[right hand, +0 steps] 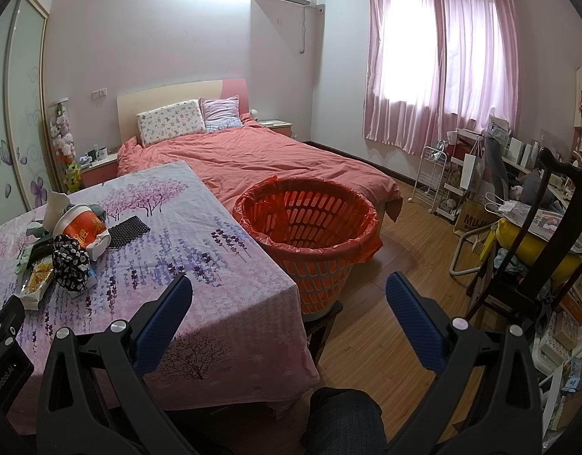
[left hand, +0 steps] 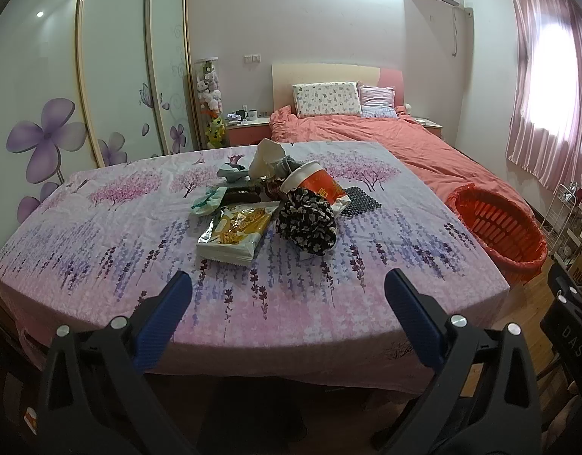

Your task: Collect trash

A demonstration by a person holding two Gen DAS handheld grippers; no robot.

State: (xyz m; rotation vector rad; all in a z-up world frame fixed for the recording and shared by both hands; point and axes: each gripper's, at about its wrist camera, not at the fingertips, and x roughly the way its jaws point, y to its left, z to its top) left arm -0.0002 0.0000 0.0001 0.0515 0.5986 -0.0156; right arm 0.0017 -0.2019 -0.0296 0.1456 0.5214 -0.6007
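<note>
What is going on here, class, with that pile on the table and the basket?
A person holds two tools, both open and empty: the left tool faces a pile of trash on the table, including a snack bag and an instant noodle cup. The right tool points toward the red-lined basket beside the table. Nothing has been picked up yet; the basket looks empty.

**Trash heaped mid-tabletop, lined basket at the side**

A red-and-white instant-noodle cup [left hand: 312, 185] lies tipped on its side among a yellow snack wrapper [left hand: 236, 237], a black floral-print wad [left hand: 308, 223], a crumpled paper bag [left hand: 266, 159] and a black mesh mat [left hand: 357, 199]. An orange slotted basket [right hand: 306, 223], lined with a red bag, stands just beside the tabletop edge.
</note>
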